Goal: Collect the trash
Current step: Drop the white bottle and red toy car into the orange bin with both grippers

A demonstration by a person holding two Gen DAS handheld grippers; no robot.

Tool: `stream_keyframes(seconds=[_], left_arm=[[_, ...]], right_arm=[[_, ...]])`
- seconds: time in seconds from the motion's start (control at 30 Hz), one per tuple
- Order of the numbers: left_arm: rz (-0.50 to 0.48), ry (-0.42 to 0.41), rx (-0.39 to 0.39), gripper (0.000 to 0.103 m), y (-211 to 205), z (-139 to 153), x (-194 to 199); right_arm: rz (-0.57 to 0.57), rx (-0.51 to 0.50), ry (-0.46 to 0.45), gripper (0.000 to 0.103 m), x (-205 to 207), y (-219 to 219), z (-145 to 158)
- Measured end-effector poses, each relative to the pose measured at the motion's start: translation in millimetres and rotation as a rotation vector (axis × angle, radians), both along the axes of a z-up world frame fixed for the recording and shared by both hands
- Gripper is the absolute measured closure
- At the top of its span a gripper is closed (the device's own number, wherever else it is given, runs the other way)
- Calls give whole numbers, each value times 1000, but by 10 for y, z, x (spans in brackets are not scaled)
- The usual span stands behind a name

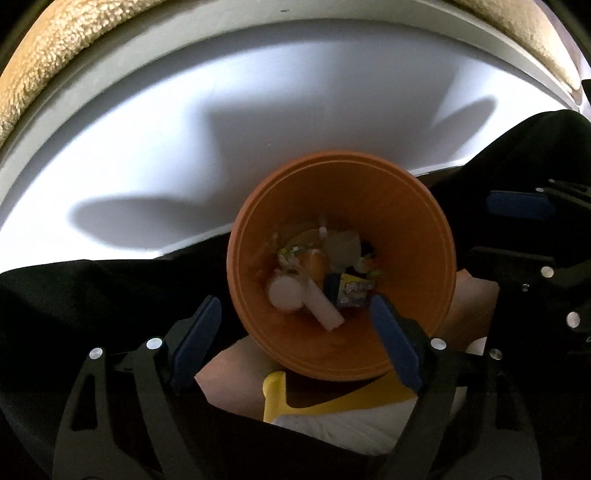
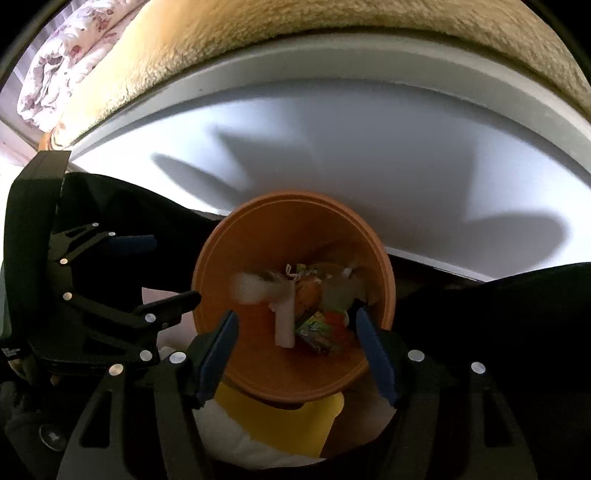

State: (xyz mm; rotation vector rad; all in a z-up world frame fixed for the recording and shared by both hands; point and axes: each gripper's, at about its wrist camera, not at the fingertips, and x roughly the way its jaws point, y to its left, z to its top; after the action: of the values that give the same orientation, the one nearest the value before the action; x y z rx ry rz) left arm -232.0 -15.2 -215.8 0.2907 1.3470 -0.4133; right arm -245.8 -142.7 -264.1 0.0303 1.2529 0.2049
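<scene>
Orange bin sits inside black bag, white floor beyond. Trash lies at bin bottom: white tube, candy wrapper, crumpled bits. Left gripper released, blue pads spread either side of bin's near rim, nothing held. Right gripper likewise released above bin, empty. Yellow item below bin. Beige blanket beyond floor.

left hand-held gripper jaws apart, right hand-held gripper likewise

Smooth matt orange plastic bin, fuzzy tan blanket, black cloth
</scene>
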Motion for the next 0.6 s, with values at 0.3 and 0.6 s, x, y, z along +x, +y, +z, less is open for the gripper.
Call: stream_keyframes(seconds=[0.3, 0.6], left_arm=[[21, -62, -3, 22, 50, 238, -5], [-10, -290, -108, 21, 108, 1212, 72]], right_arm=[[10, 2, -55, 38, -131, -48, 235], [51, 31, -228, 37, -186, -170, 1127]])
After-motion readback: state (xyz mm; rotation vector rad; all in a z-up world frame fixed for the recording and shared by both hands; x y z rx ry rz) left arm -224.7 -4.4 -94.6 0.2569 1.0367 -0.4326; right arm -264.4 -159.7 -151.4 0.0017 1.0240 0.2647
